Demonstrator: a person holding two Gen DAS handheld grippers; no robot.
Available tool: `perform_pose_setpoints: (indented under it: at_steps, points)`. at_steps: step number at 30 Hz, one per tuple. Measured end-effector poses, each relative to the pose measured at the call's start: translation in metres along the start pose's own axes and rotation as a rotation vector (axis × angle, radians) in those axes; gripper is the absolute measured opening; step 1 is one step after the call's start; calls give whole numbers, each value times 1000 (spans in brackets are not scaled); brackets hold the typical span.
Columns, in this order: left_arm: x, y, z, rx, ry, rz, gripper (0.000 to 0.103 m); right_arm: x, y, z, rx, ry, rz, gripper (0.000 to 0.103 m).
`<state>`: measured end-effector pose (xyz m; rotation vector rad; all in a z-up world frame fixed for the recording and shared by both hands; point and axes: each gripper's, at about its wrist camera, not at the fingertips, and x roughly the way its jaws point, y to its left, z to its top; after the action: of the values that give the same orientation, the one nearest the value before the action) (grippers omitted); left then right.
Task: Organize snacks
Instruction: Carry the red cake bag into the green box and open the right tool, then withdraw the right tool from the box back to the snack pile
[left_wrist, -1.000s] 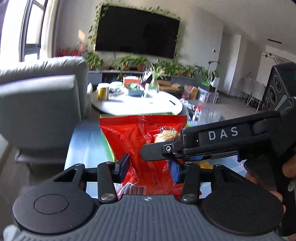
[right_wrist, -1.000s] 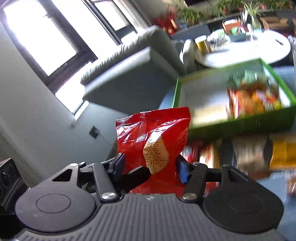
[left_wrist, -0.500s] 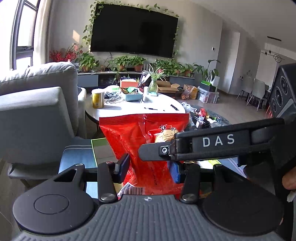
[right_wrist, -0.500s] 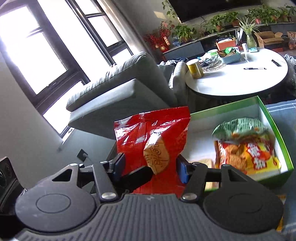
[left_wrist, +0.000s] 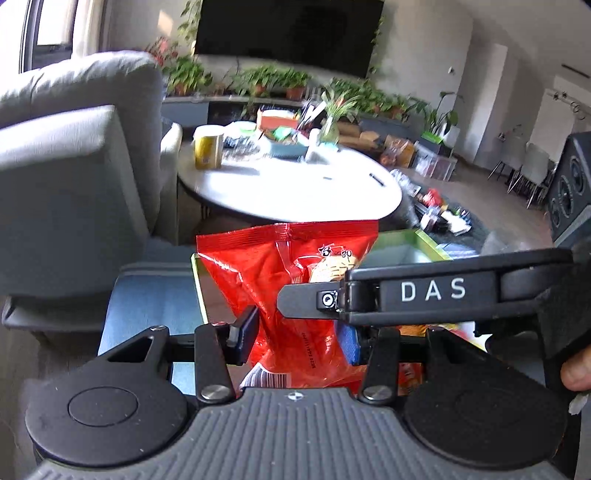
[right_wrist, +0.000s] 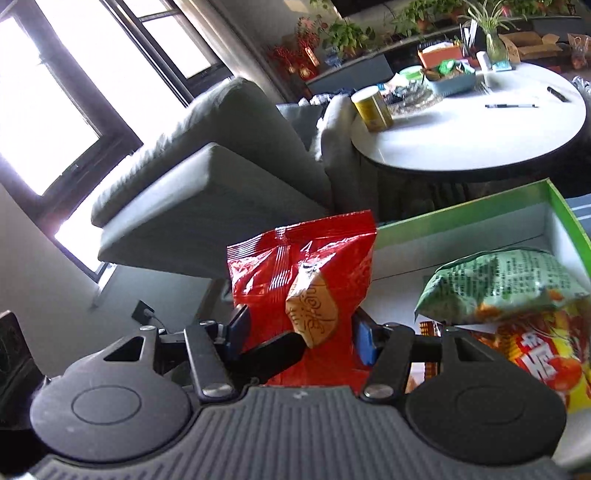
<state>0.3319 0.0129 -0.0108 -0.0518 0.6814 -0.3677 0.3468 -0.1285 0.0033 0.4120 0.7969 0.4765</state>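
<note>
Fingers of both grippers are clamped on one red snack bag (left_wrist: 288, 295). Left gripper (left_wrist: 295, 338): its black pad presses the bag's left side and its blue pad the right, low on the bag near the barcode. Right gripper (right_wrist: 301, 338): its pads pinch the same bag at its lower part, seen from the other face, where a tan biscuit picture (right_wrist: 312, 314) shows. In the left wrist view the right gripper's finger, marked "DAS", crosses in front of the bag from the right edge, with a fingertip of the person's hand (left_wrist: 576, 373) at the frame's right border.

The bag stands upright in the air, its sealed top edge level and uppermost, held over the near left part of a green box (right_wrist: 461, 218). The box is open at the top, with a white inner floor. A green snack bag (right_wrist: 498, 284) lies over an orange one (right_wrist: 543, 354) against the right wall; the floor to their left, under and behind the red bag, lies bare.

Beyond the box's far wall stands a round white table (right_wrist: 480, 140), and to the left a grey sofa (right_wrist: 207, 192), both apart from the held bag.
</note>
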Motion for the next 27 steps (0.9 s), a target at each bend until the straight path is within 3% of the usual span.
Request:
perform_pose_setpoints:
  at_steps: [5,7,10,17,27]
  points:
    - [-3,4,-1,17,-19,48,53,11,-8,-3,-5,6,-36,65]
    - [-12,4,-1,19,-46,54,57,1,-9,-4,-15,-31,-52,67]
    - [-26,3,-2,17,-75,68,58,-20,-10,-4,-15,-57,-11,67]
    - [-64,-3,-24,29,-90,105,64,-72,0,-14,-81,-103,-4,67]
    - [-102,3,-85,-42,3,128,68,-116,-3,-64,-104,-68,-38,67]
